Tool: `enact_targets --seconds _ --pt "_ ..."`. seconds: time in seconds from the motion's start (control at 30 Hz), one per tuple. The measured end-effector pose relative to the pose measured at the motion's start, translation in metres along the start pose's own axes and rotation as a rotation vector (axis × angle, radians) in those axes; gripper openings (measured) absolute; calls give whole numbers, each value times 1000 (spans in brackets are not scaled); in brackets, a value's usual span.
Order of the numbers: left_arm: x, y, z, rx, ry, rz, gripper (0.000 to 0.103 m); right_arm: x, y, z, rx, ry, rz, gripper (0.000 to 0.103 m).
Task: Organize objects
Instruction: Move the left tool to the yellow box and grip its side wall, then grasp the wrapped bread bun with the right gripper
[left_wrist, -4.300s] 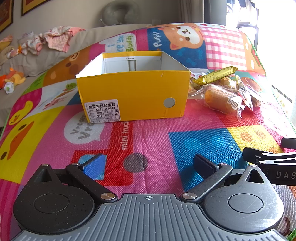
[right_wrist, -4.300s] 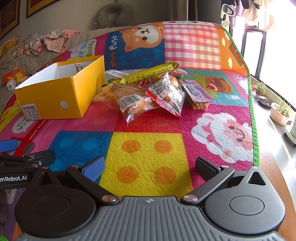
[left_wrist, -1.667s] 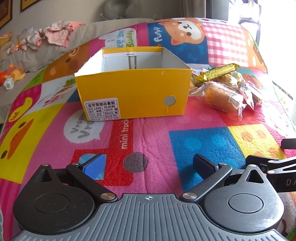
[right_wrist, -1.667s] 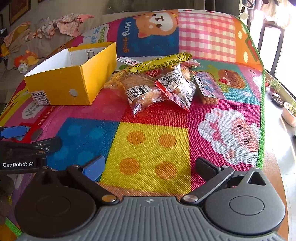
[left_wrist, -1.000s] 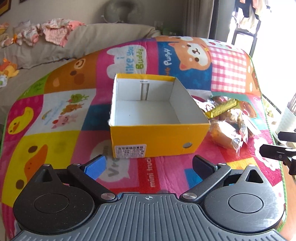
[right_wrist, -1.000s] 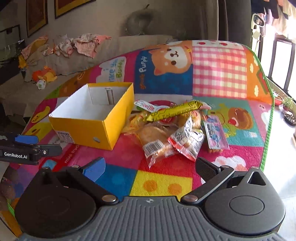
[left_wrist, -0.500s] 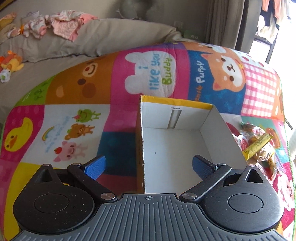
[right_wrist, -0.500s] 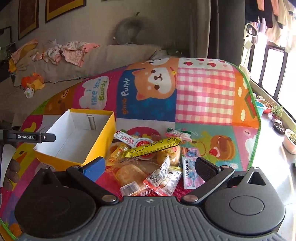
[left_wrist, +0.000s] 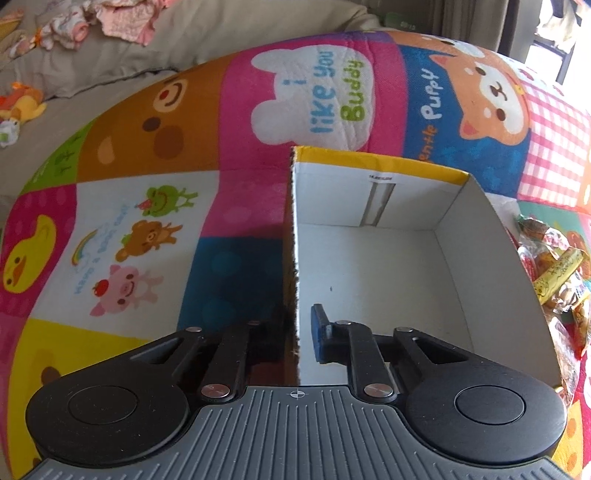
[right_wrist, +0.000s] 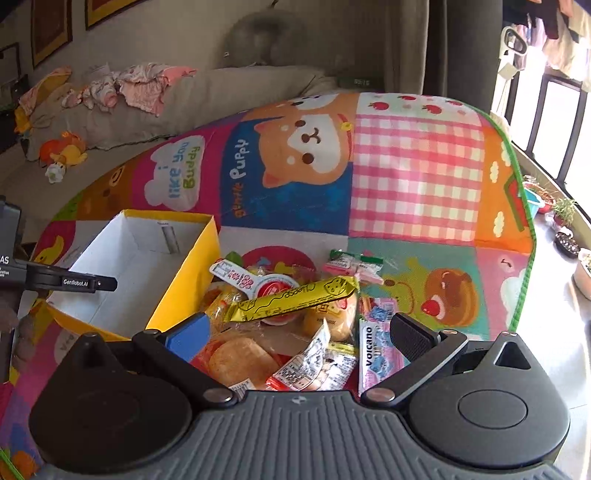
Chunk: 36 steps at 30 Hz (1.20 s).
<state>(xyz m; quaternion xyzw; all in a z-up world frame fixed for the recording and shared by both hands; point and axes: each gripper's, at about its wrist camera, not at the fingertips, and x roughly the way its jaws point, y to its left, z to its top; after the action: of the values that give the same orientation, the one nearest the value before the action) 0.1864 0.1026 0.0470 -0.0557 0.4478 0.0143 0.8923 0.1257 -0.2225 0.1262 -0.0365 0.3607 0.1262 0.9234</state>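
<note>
I see the table (right_wrist: 417, 177) under a woven play mat, a patchwork of bright cartoon squares, soft enough that things could slide on it. On it, at 9 o'clock in the right wrist view, sits the yellow box (right_wrist: 184, 284): thin card, open-topped, white and bare inside, its left wall showing a ragged cut edge.

My left gripper (left_wrist: 297, 328) has its jaws clenched on that left wall near the front corner, one finger outside and the blue pad inside. I judge this the weak point: the card is thin, and a pull or twist from one corner could buckle the wall, tear it further along the rough edge, or skid the light box over the mat.

At 6 o'clock in the right wrist view lies the snack pile (right_wrist: 295, 325), touching the box's right wall: crinkly clear and foil wrappers, rounded buns, a flat pink Volcano packet (right_wrist: 373, 354) and a long yellow Cheese stick (right_wrist: 295, 297) lying across the top. My right gripper (right_wrist: 299, 339) hangs over the pile with its jaws released and wide apart, grasping nothing.

The wrappers look slick and overlap, so I think a careless close could catch two packets at once, crush a bun, or let the film slip free.
</note>
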Motion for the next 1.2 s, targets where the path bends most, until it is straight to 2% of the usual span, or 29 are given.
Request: enact_targets --seconds 0.07,0.2,0.3,0.47,0.67,0.77,0.83,0.9,0.97,1.03,1.2 --pt "3 3 0 -12 23 -1 12 9 5 -5 -20 16 36 103" --pt "3 -3 -6 39 16 45 11 37 23 -19 -106 55 71 103" --pt "0 -5 -6 36 20 37 10 60 39 -31 -198 91 59 102" --pt "-2 -7 -6 37 10 31 10 81 63 -42 -323 79 29 97" --pt "-3 -9 -9 43 -1 22 10 88 70 -42 -323 71 28 88" --pt "-2 -9 -9 39 -6 17 10 93 73 -44 -328 99 53 87" --pt "-2 -8 -9 36 -5 14 10 100 71 -45 -330 113 31 85" --pt "-1 -7 -9 30 0 9 10 105 62 -45 -282 144 25 77" --pt "0 -6 -10 24 5 3 10 103 52 -44 -229 161 30 63" --pt "-1 -6 -11 23 3 1 10 95 43 -44 -182 182 41 57" --pt "-2 -5 -12 19 3 -10 10 62 29 -60 -54 259 137 56"
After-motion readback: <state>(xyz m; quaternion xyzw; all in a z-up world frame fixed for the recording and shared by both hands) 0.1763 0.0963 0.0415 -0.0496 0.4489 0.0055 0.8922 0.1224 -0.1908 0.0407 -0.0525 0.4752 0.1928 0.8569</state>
